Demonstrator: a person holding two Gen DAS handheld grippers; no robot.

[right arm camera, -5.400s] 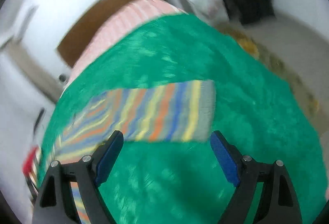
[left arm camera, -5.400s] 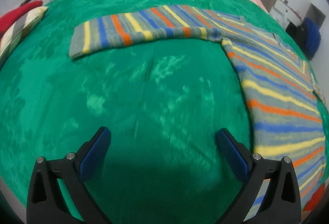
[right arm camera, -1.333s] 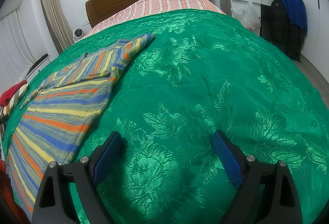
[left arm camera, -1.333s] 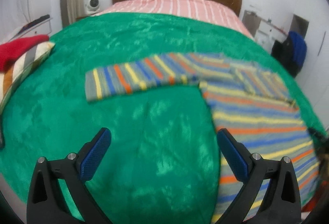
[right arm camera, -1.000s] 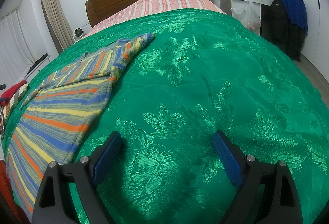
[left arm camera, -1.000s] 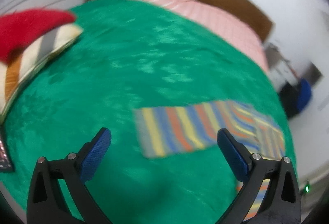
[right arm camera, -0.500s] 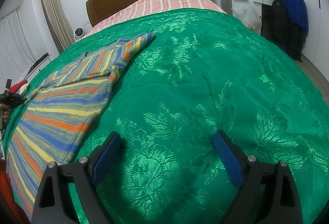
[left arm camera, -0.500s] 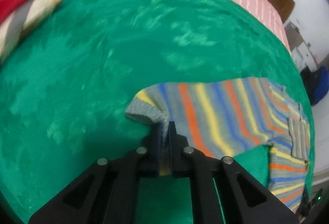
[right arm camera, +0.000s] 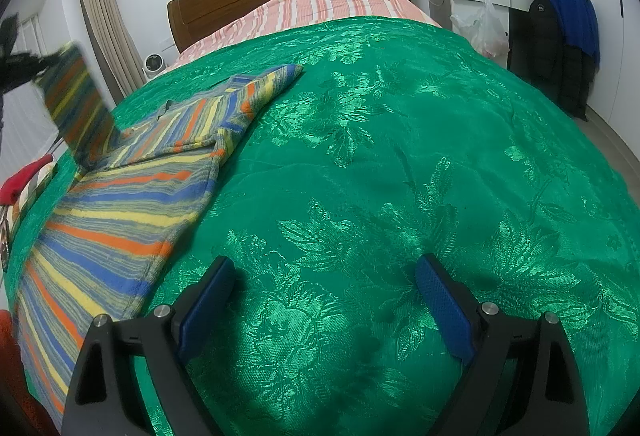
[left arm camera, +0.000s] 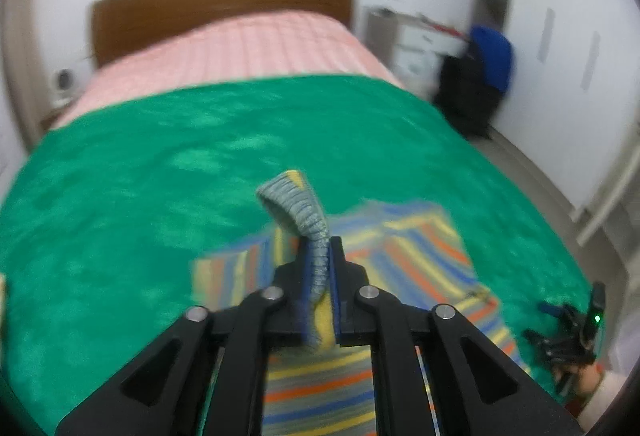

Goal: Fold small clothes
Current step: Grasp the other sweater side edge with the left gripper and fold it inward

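Clearly the fold is only beginning: the striped sweater [right arm camera: 120, 195] lies mostly flat on the green bedspread [right arm camera: 400, 155], one sleeve [left arm camera: 308, 220] raised by its cuff in the left gripper [left arm camera: 318, 276], jaws clamped on it. The right gripper [right arm camera: 324, 296] hovers, jaws wide apart, holding nothing.

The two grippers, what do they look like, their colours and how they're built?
Both look alike. The right gripper has matte black angular linkage arms with triangular cut-outs, silver round pivot pins, and flat fingers faced with textured blue pads. The left gripper shows the same black arms and silver pins, with blue pad edges just visible. No cables or markings show.
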